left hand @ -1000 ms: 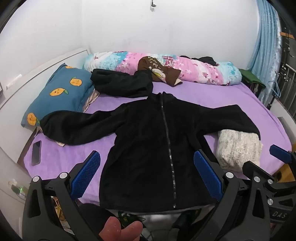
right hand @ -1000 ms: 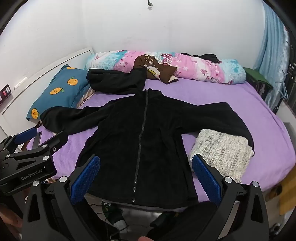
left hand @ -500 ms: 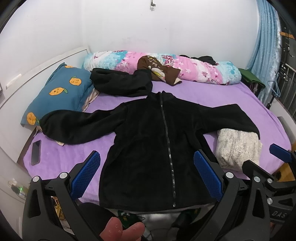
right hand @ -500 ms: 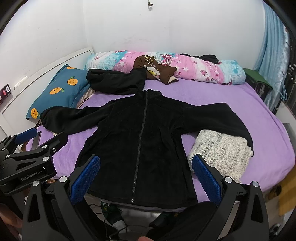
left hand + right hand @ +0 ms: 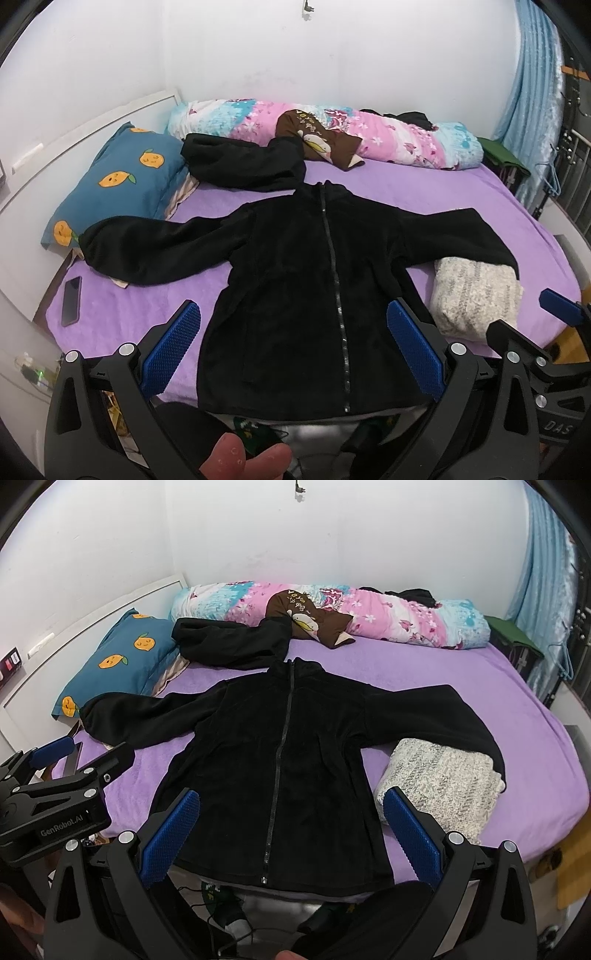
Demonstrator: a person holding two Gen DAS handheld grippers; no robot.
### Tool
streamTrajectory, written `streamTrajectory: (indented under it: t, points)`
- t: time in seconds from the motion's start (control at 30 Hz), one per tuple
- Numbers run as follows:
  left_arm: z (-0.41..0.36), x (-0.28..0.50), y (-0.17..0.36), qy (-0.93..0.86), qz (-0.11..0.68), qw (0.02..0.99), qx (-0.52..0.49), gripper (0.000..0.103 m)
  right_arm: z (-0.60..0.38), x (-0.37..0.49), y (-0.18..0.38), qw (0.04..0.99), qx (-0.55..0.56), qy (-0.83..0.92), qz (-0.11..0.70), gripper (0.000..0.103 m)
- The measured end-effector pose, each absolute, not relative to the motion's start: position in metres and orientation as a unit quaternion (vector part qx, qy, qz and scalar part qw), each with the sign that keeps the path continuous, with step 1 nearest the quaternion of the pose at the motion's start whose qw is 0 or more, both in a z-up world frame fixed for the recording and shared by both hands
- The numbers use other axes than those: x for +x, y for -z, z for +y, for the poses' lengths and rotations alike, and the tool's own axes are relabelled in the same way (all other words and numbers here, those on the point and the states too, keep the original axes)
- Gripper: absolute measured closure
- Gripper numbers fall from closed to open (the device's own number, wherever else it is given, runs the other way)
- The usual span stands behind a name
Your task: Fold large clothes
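A black zip-up fleece jacket [image 5: 314, 288] lies flat, front up, on the purple bed [image 5: 406, 184], sleeves spread out to both sides; it also shows in the right wrist view [image 5: 280, 760]. Its right sleeve end rests on a folded white knit [image 5: 476, 295], also in the right wrist view [image 5: 439, 782]. My left gripper [image 5: 293, 350] is open and empty, held above the jacket's hem. My right gripper [image 5: 291, 830] is open and empty, also above the hem. Each gripper shows at the edge of the other's view.
A second black garment [image 5: 243, 162] lies near the jacket's collar. A blue pillow with oranges [image 5: 118, 181] is at the left, a floral rolled quilt [image 5: 332, 129] along the wall, a phone [image 5: 71, 301] near the left edge, a blue curtain [image 5: 532, 92] at the right.
Both views have shifted very slightly; the jacket and both open grippers stay as they were.
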State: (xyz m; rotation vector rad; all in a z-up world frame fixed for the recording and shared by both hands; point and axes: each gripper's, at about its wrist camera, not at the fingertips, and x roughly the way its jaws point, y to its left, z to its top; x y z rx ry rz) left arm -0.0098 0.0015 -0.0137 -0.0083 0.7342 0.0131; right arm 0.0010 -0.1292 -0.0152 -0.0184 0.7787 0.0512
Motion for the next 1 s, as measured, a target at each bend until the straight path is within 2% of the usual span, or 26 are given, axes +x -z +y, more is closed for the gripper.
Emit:
streamTrajectory:
  t: [1.0]
  points:
    - [0.0024,-0.0043,0.0116,-0.006,0.364,0.931,-0.01,0.006,-0.131,0.002,0.0132,0.924,-0.009,-0.025,0.381,0.005]
